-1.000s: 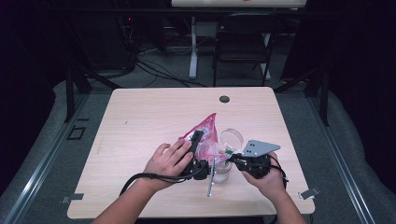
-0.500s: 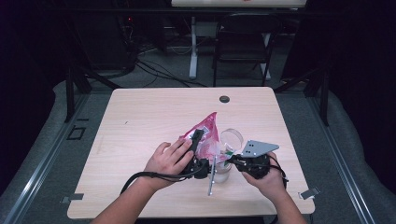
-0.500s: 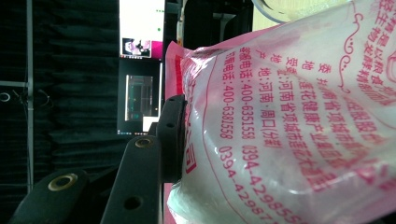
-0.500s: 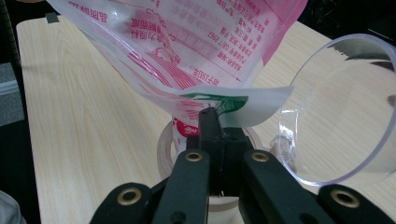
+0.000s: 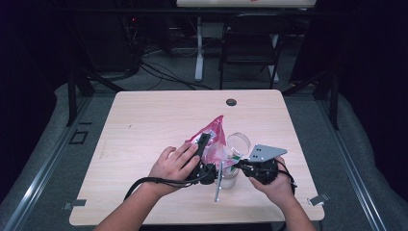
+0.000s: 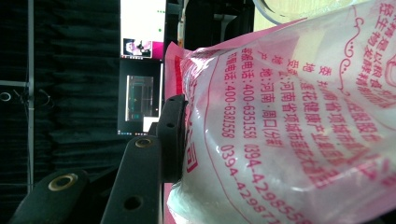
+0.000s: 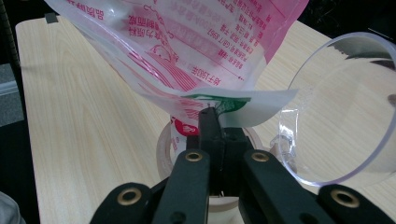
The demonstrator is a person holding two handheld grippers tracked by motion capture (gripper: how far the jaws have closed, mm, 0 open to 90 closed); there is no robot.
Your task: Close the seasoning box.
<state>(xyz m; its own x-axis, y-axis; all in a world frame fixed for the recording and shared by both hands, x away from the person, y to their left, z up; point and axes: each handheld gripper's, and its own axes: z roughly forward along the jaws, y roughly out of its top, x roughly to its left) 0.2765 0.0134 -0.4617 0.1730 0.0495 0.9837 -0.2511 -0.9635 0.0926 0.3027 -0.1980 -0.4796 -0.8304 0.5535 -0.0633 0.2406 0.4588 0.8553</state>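
Observation:
A pink printed plastic bag (image 5: 212,135) with white contents stands tilted over a small round jar (image 5: 229,177) near the table's front middle. My left gripper (image 5: 207,143) is shut on the bag's side; in the left gripper view one black finger (image 6: 172,140) presses into the bag (image 6: 289,116), and the other is hidden behind it. My right gripper (image 5: 237,165) is shut on the bag's lower edge (image 7: 219,100), its jaws (image 7: 212,119) pinched together just above the jar's pale rim (image 7: 163,151). A clear round lid (image 7: 345,112) stands tilted beside the jar.
A thin metal utensil (image 5: 218,185) lies on the wooden table (image 5: 144,125) in front of the jar. A black round cap (image 5: 231,102) sits near the table's far edge. A folding chair (image 5: 250,48) and cables are on the floor beyond.

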